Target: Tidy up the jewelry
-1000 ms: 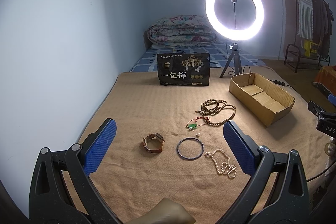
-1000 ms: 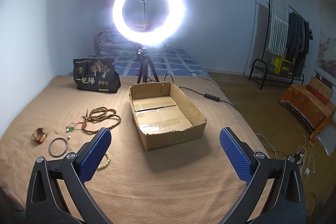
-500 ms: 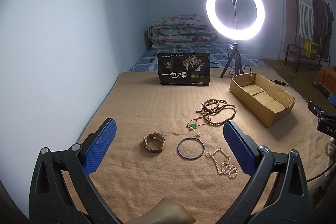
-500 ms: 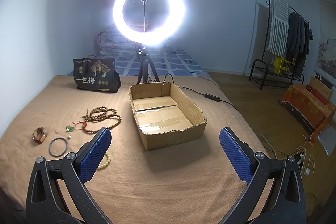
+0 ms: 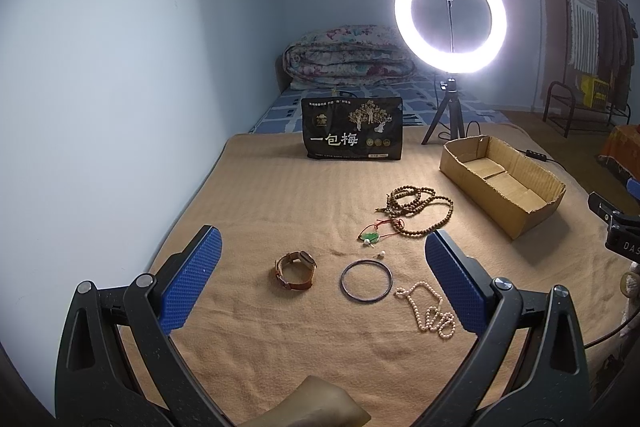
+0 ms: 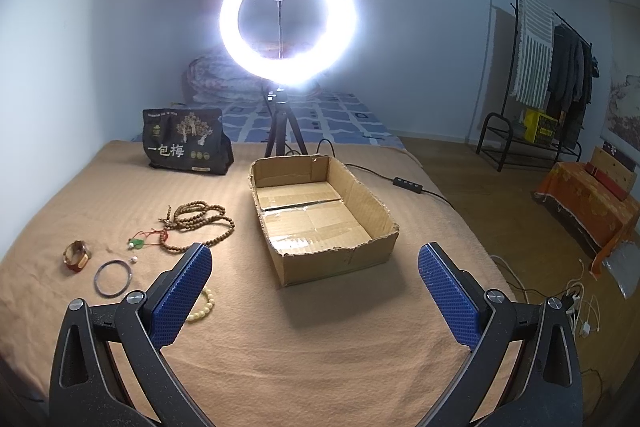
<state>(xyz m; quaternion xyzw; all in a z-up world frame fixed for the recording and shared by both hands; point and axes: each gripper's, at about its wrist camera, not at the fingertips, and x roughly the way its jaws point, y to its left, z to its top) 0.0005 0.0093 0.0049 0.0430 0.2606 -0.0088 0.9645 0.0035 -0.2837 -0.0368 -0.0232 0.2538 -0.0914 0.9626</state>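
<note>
Jewelry lies loose on a tan blanket (image 5: 260, 195): a brown-strap watch (image 5: 295, 270), a dark bangle (image 5: 365, 281), a pale pearl strand (image 5: 429, 311), a green pendant on red cord (image 5: 370, 236) and a long brown bead necklace (image 5: 418, 205). An empty cardboard box (image 6: 320, 215) stands to their right. My left gripper (image 5: 320, 281) is open and empty, held above the watch and bangle. My right gripper (image 6: 314, 291) is open and empty, in front of the box. The right view also shows the watch (image 6: 77, 255), bangle (image 6: 113, 277) and bead necklace (image 6: 198, 223).
A black snack bag (image 5: 352, 134) stands at the back of the blanket. A lit ring light on a tripod (image 5: 450, 17) stands behind the box, its cable (image 6: 408, 185) trailing right. A folded quilt (image 5: 348, 57) lies further back. A clothes rack (image 6: 552, 67) stands at right.
</note>
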